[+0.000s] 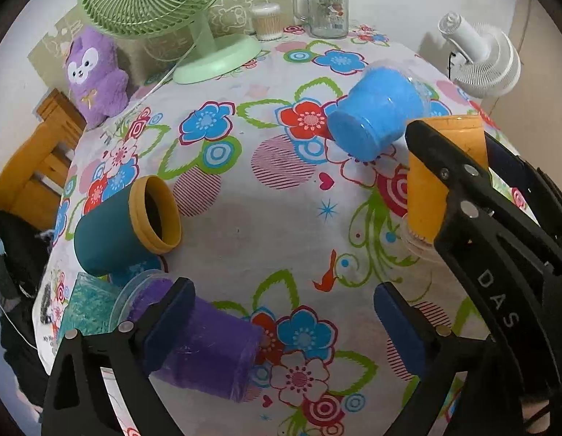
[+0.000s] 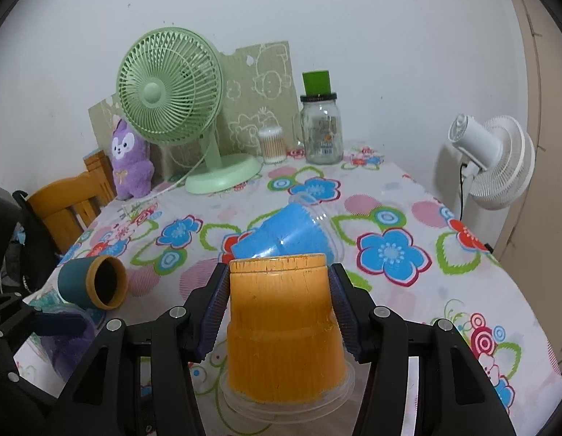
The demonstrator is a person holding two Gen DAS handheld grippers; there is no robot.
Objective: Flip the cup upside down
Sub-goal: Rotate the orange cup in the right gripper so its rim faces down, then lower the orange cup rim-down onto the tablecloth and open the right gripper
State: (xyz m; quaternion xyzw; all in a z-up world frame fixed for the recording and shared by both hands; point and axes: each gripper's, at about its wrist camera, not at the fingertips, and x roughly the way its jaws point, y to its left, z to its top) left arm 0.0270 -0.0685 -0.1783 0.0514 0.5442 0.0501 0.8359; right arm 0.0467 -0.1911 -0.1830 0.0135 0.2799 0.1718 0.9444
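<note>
An orange cup (image 2: 282, 330) stands upside down on the flowered tablecloth (image 2: 389, 290), rim down. My right gripper (image 2: 279, 312) is shut on it, one pad on each side; the cup shows in the left wrist view (image 1: 433, 178) too. A blue cup (image 2: 284, 236) lies on its side just behind it, also in the left wrist view (image 1: 375, 116). A teal cup with an orange rim (image 1: 124, 225) lies on its side at the left. A purple cup (image 1: 204, 348) lies on its side by the left finger of my open left gripper (image 1: 281, 327), which holds nothing.
At the table's back stand a green fan (image 2: 172, 91), a glass jar (image 2: 322, 130), a cotton swab tub (image 2: 271, 145) and a purple plush toy (image 2: 130, 160). A white fan (image 2: 495, 160) stands off the right edge. A wooden chair (image 2: 70, 203) is at the left.
</note>
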